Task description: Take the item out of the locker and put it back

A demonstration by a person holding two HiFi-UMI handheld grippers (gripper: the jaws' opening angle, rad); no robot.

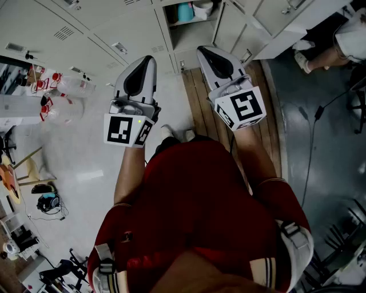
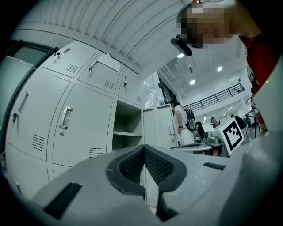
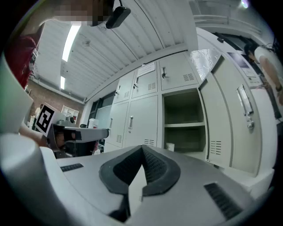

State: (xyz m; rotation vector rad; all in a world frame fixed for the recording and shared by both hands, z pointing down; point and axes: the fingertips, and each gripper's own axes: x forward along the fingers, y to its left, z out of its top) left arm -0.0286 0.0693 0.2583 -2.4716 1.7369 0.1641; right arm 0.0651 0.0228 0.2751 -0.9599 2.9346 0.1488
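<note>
A long bank of grey lockers (image 1: 86, 28) fills the wall in front of the person, nearly all of its doors shut. One open locker (image 3: 202, 132) stands with its door swung aside and a shelf splitting it into two halves.

The person in the red top faces it with both tools raised roughly level and pointed at the steel. From where I stand, the right tool (image 3: 142, 151) lines up almost straight with the opening. The left tool (image 2: 143, 151) points at the shut doors beside it, with the opening off to its right. I'd say the right one is the nearer and has the shorter reach in.

Inside, low in the opening, a small pale item (image 3: 170, 146) sits on the compartment floor, ahead of the right tool and a little to its right, well apart from it. It looks short and upright, but it is too small to tell which way its long axis runs. The head view also shows a blue thing (image 1: 184, 11) in there.

Both tools are clenched, pads pressed together with nothing between them, touching nothing. They would need to open before reaching in.
</note>
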